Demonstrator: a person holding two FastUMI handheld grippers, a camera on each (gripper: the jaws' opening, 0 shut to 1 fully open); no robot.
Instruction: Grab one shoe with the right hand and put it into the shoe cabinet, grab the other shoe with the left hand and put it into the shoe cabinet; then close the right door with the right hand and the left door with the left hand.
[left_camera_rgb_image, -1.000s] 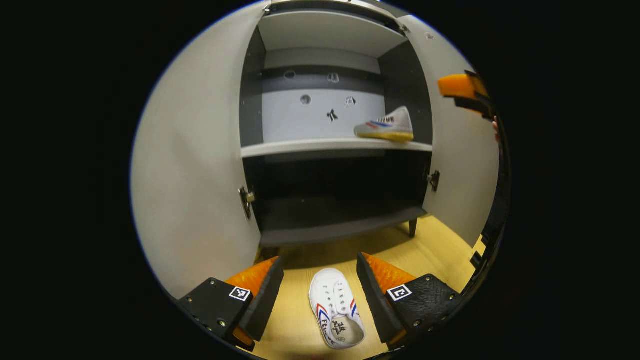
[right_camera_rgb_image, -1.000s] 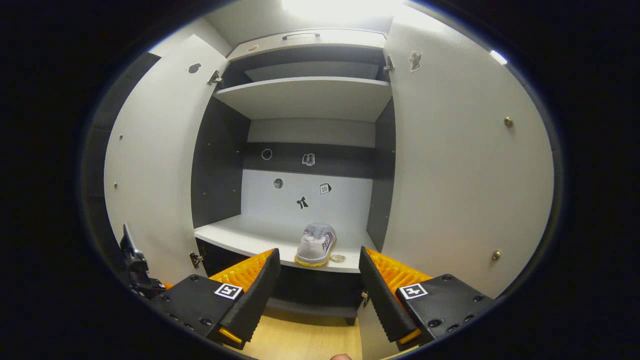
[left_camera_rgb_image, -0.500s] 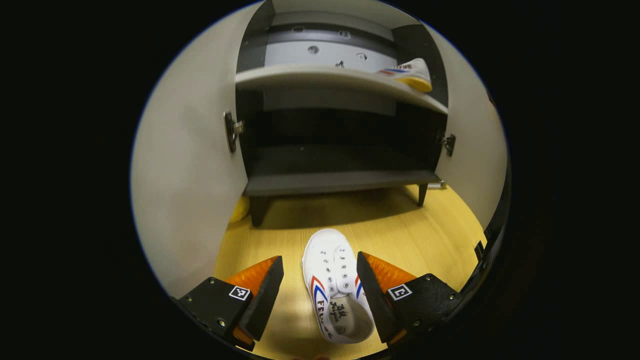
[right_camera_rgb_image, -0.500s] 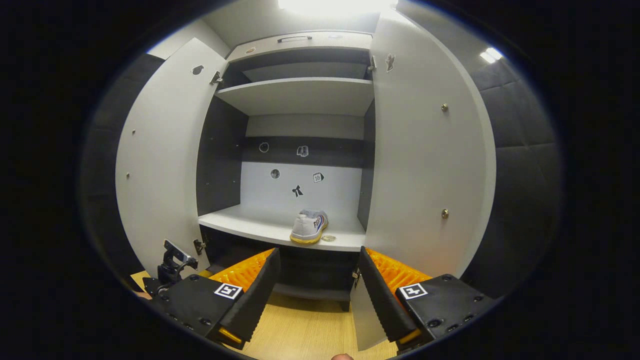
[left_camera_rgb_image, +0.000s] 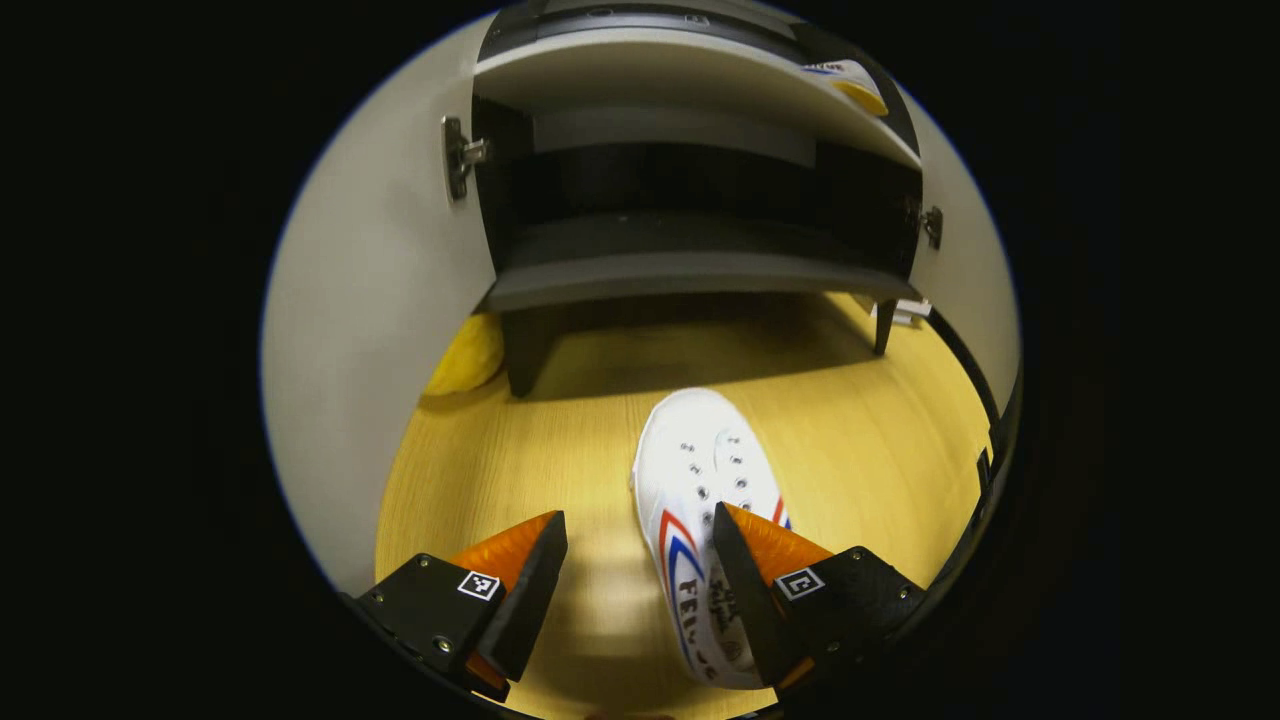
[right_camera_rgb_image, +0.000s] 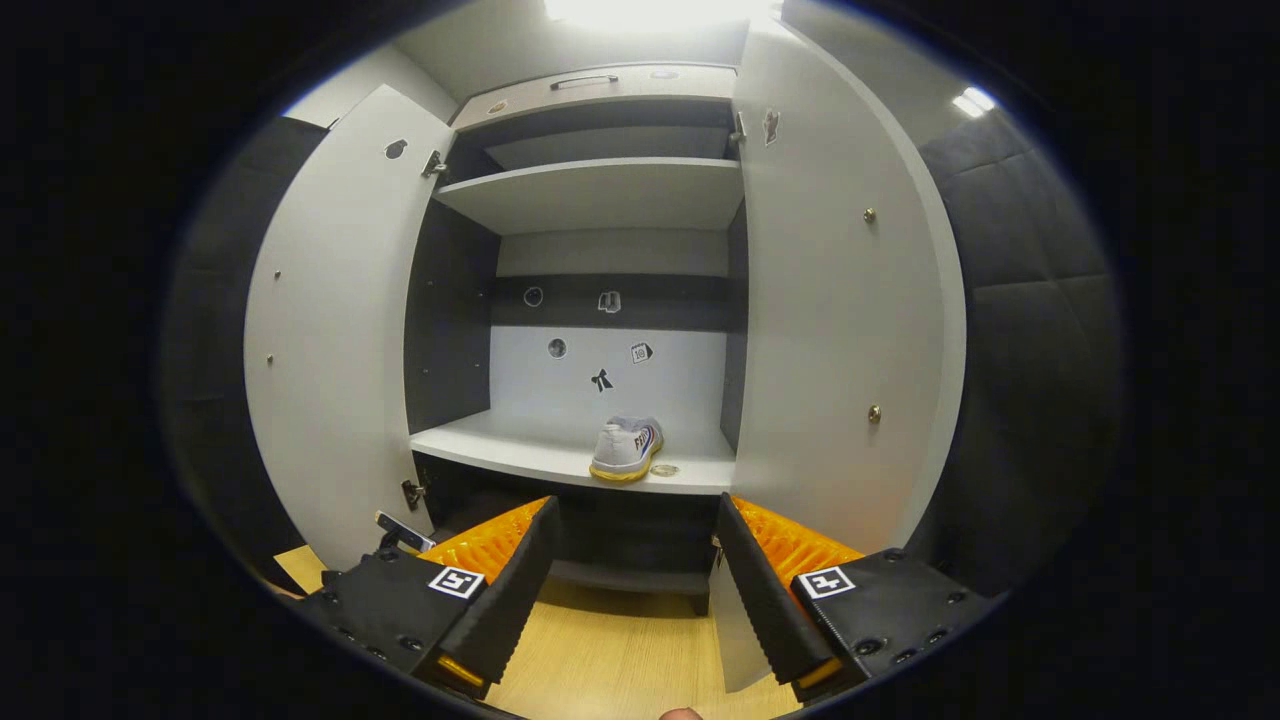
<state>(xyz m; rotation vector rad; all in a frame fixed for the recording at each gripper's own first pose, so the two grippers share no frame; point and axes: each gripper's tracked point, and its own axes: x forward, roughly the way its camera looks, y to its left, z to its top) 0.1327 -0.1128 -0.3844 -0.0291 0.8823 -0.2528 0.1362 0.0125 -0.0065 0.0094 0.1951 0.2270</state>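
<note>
The second shoe (left_camera_rgb_image: 705, 500) lies on the wooden floor (left_camera_rgb_image: 500, 480) in front of the cabinet's bottom edge, toe toward it. The left gripper (left_camera_rgb_image: 638, 560) hangs over it with jaws spread, its right finger above the shoe's opening, nothing held. The first shoe (right_camera_rgb_image: 625, 448) sits at the middle shelf's (right_camera_rgb_image: 520, 450) front right edge. The right gripper (right_camera_rgb_image: 635, 560) is parted and empty. Step in hand: the left-hand pickup; next it likely needs lowering and centring before closing.

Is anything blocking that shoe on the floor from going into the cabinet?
Nothing visible does. The shoe lies on bare floor before the cabinet, both doors stand open, and the shelf has room.
</note>
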